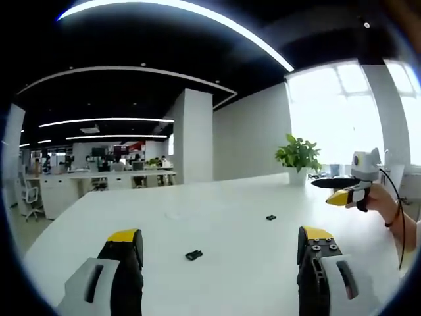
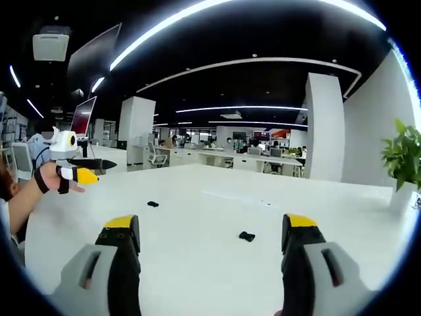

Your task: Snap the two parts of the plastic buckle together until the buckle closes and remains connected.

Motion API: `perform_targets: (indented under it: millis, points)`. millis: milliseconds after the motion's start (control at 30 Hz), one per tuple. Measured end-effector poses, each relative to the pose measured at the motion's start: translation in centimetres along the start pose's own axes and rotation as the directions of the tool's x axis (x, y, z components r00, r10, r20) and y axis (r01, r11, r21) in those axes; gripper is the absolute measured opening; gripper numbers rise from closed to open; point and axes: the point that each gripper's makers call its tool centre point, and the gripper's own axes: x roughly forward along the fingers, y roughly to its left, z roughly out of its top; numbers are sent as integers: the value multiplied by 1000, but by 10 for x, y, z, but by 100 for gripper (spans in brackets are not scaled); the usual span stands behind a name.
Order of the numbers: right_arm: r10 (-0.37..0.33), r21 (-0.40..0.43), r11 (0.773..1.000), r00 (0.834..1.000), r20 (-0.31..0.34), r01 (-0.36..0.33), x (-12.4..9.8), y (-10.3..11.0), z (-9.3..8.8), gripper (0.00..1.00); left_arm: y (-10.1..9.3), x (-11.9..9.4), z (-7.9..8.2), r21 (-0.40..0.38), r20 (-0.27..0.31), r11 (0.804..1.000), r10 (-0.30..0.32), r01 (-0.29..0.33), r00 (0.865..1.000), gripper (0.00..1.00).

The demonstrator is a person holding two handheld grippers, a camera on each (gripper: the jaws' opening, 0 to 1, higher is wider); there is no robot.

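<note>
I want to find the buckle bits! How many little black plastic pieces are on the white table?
2. One small black plastic buckle piece lies near the left gripper; the other small black piece lies farther away, towards the potted green plant.

Both buckle parts too small to tell apart

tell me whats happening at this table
A person holds a gripper in each hand above a white table. Two small black buckle parts lie apart on it, one near the left gripper, the other farther off. Both the left gripper and the right gripper are open and hold nothing. The buckle is not yet joined.
</note>
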Motion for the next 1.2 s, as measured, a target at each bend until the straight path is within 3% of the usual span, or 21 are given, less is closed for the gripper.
perform_targets:
  millis: [1200]
  points:
    - [-3,16,1000,1000,-18,3,14,-13,1,90,10,28,5,-5,-28,1000,8,-9,1000,100]
